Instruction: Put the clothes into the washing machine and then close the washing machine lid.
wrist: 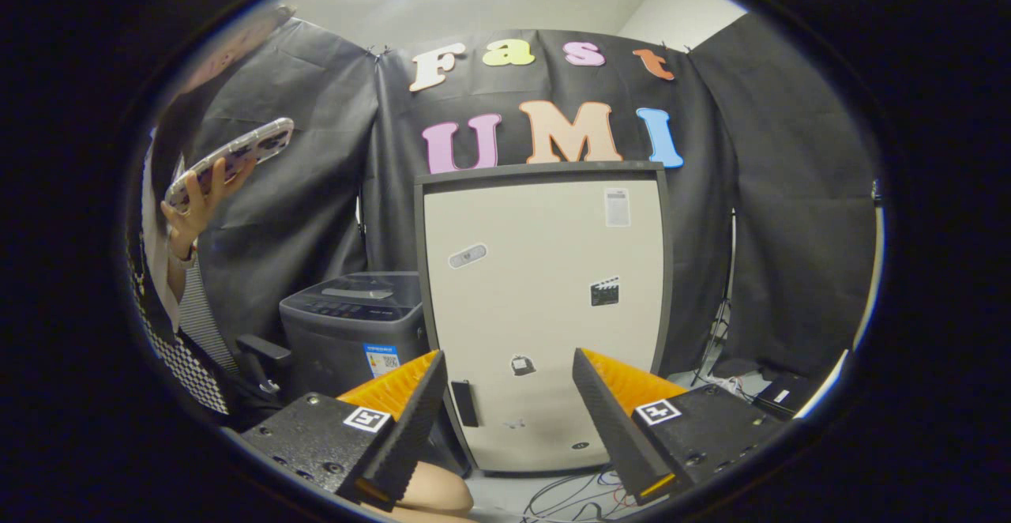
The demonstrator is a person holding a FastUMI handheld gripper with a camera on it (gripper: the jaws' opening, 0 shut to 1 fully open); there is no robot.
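1. Washing machine [353, 319]: a dark grey top-loading unit standing on the floor well beyond the tool's left finger, against the black cloth wall. Its lid lies flat and closed on top, with a control strip along the near edge of the top and a small sticker on the front face.
2. Tool [509, 404]: its two fingers stand wide apart with nothing between them; they hold nothing and touch nothing. Each finger's mount carries a small square marker.
3. Between and beyond the fingers stands a tall cream-coloured cabinet [545, 310] with a dark frame, just to the right of the washing machine and nearer than it. Its door is closed, bears several small stickers, and has a dark handle low on its left side.
4. To the left of the washing machine a person stands at the cloth wall, a raised hand [192, 215] holding a phone [233, 159] in a patterned case; a checked garment shows below the arm.
5. Cables [576, 495] lie on the floor below the cabinet, near the right finger.
6. A rounded pale shape sits under the left finger; what it is cannot be told.
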